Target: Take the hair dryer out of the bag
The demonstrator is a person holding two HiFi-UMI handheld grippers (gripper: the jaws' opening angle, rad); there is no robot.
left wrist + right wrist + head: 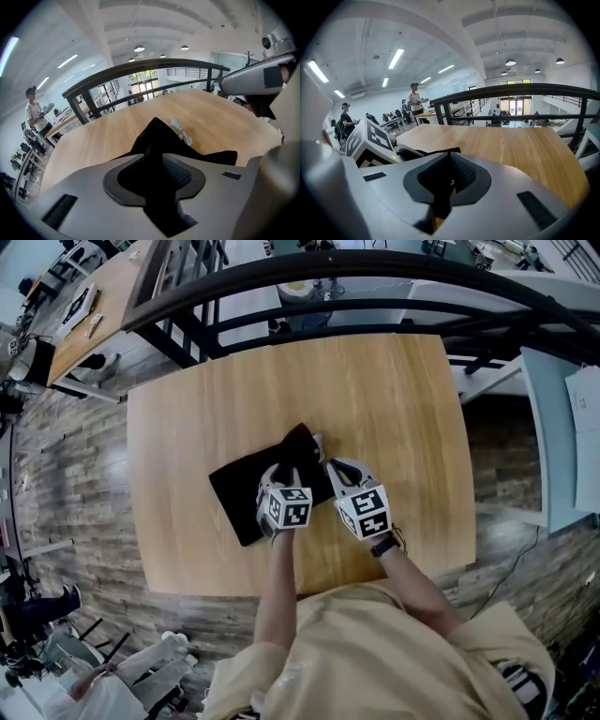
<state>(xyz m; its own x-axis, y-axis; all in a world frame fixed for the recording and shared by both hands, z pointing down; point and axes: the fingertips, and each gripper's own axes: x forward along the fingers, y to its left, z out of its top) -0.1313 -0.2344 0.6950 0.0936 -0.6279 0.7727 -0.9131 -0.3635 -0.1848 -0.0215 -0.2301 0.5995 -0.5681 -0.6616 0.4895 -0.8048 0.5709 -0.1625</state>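
Observation:
A black bag lies flat on the wooden table. The hair dryer itself is hidden; only a white cord with a plug trails out of the bag's far corner. My left gripper points down onto the bag's middle. In the left gripper view black fabric fills the gap between its jaws and rises in a peak beyond them. My right gripper sits at the bag's right corner, shut. A raised strip of bag edge runs into its jaws.
A dark metal railing runs along the table's far side. Another wooden table stands at the upper left, a pale panel at the right. People stand far off. Bare tabletop surrounds the bag.

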